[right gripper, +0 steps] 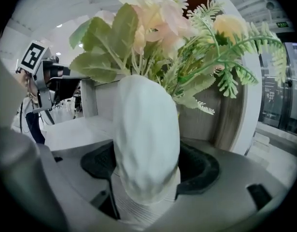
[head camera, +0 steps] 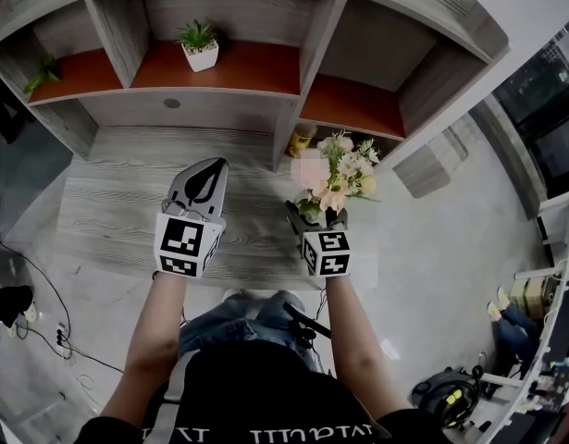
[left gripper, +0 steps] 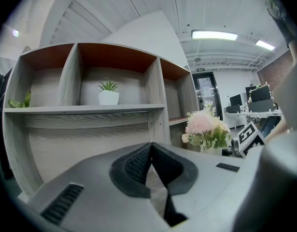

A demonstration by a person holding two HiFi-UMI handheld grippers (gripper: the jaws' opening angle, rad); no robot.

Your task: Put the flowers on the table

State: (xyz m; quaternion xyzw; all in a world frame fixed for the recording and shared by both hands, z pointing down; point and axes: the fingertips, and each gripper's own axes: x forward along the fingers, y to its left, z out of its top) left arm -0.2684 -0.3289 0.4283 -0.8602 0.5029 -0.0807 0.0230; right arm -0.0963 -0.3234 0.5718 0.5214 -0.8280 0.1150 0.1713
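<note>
A bunch of pale pink and cream flowers (head camera: 344, 176) with green fern leaves stands in a white vase (right gripper: 146, 139). My right gripper (head camera: 314, 213) is shut on the vase, its dark pads pressed to either side of it (right gripper: 148, 170). It holds the vase over the right end of the grey wood table (head camera: 117, 211), in front of the shelf unit. Whether the vase rests on the table is hidden. My left gripper (head camera: 206, 169) hovers over the table's middle, shut with nothing in it (left gripper: 151, 151). The flowers (left gripper: 206, 127) show to its right.
A grey shelf unit (head camera: 293, 91) with orange-brown shelf boards rises behind the table. A small potted plant (head camera: 199, 44) stands in its middle compartment, another green plant (head camera: 43, 72) at the far left, a yellow object (head camera: 303, 140) low under the right compartment. Cables (head camera: 34, 326) lie on the floor.
</note>
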